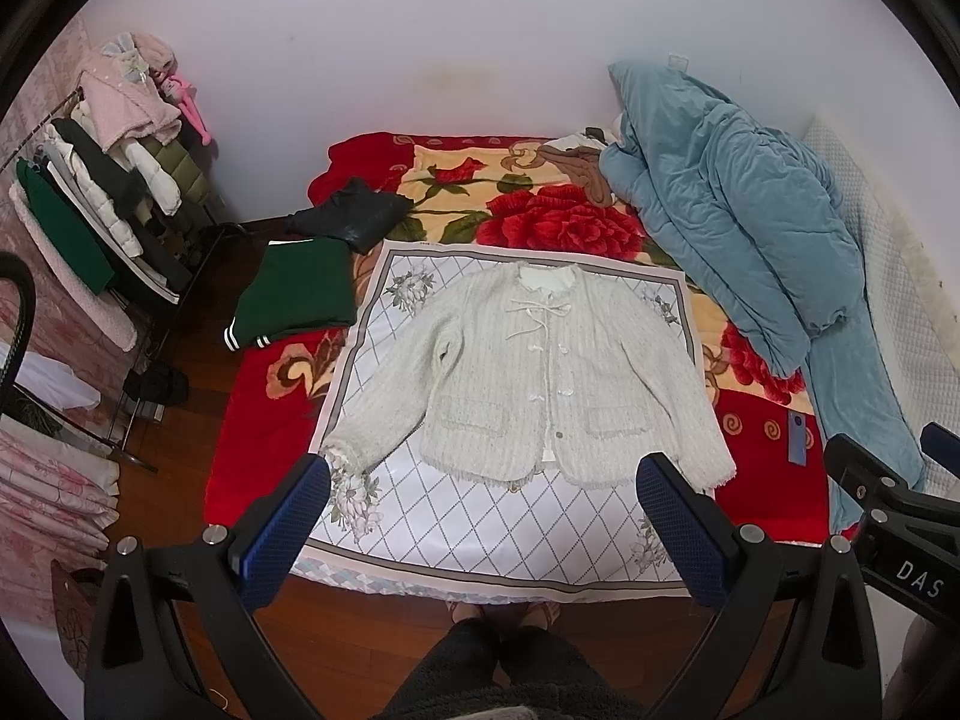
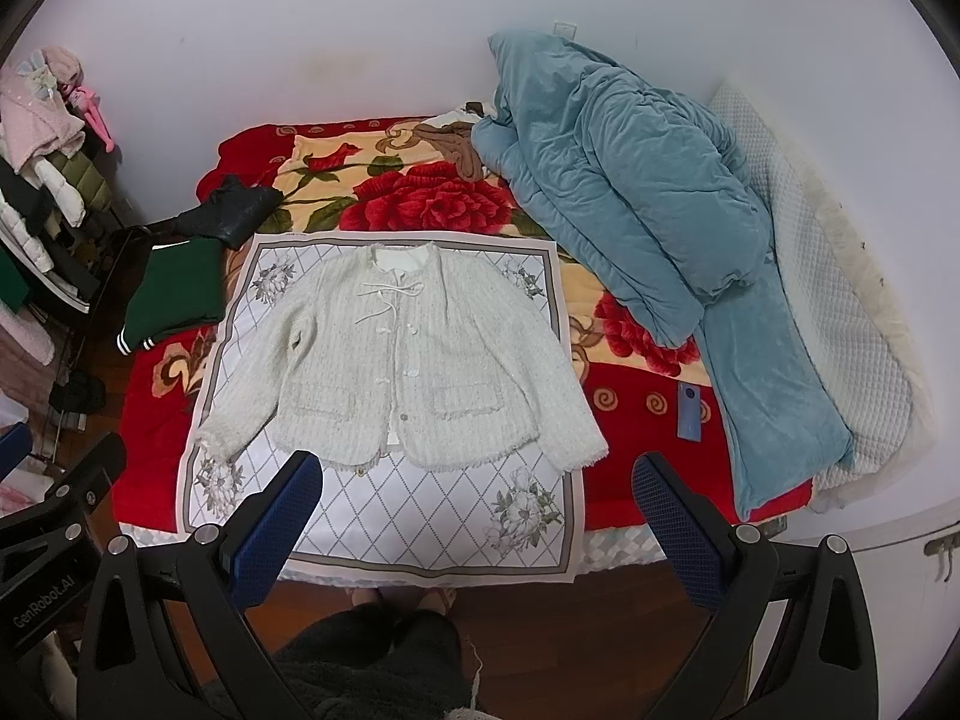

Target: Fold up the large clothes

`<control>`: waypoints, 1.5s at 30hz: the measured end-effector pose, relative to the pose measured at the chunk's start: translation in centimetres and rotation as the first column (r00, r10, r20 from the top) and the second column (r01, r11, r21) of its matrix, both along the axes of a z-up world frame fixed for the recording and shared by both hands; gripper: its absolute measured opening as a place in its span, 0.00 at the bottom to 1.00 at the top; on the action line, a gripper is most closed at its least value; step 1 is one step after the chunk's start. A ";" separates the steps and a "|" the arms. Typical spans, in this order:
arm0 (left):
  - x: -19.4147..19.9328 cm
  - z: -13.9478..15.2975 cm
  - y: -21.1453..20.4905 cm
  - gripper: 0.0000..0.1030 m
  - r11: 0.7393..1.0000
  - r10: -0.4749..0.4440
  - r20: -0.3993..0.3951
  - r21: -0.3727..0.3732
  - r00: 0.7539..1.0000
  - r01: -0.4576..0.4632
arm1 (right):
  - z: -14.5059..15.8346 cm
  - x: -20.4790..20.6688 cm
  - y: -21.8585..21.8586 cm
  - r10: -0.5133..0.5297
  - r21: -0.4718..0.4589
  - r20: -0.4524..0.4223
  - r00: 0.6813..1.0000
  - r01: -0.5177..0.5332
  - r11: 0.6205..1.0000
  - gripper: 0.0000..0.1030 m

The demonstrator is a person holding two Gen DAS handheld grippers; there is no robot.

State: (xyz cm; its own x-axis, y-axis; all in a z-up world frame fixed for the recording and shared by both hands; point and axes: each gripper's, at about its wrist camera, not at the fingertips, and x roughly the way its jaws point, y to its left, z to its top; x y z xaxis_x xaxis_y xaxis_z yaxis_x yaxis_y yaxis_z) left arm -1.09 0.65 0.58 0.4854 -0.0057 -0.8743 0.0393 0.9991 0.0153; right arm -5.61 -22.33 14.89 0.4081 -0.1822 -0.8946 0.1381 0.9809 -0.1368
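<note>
A cream tweed jacket (image 1: 528, 378) lies flat, front up, sleeves spread, on a white diamond-patterned cloth (image 1: 498, 516) on the bed. It also shows in the right wrist view (image 2: 402, 366) on the same cloth (image 2: 420, 516). My left gripper (image 1: 483, 492) is open and empty, held above the near edge of the bed below the jacket's hem. My right gripper (image 2: 477, 486) is open and empty, also above the near edge. Part of the right gripper's body (image 1: 888, 516) shows at the right of the left wrist view.
A red floral blanket (image 1: 258, 420) covers the bed. A blue quilt (image 1: 738, 222) is heaped at the right. A folded green garment (image 1: 300, 294) and a black one (image 1: 354, 210) lie at the bed's left. A phone (image 2: 690, 411) lies right of the jacket. A clothes rack (image 1: 102, 198) stands left.
</note>
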 end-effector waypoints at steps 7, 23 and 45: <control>-0.2 -0.1 0.0 1.00 1.000 0.001 0.002 0.000 1.000 -0.001 | 0.1 -0.1 0.0 -0.001 0.001 0.001 1.000 0.001 1.000 1.00; -0.3 0.1 0.0 1.00 1.000 0.003 0.003 0.003 1.000 -0.003 | 0.0 -0.1 -0.2 -0.001 0.004 -0.002 1.000 0.001 1.000 1.00; 13.1 -15.3 -3.2 1.00 0.990 -0.017 0.070 0.140 0.997 0.008 | -21.6 5.7 -15.9 -0.439 0.225 -0.173 0.882 0.469 0.854 0.52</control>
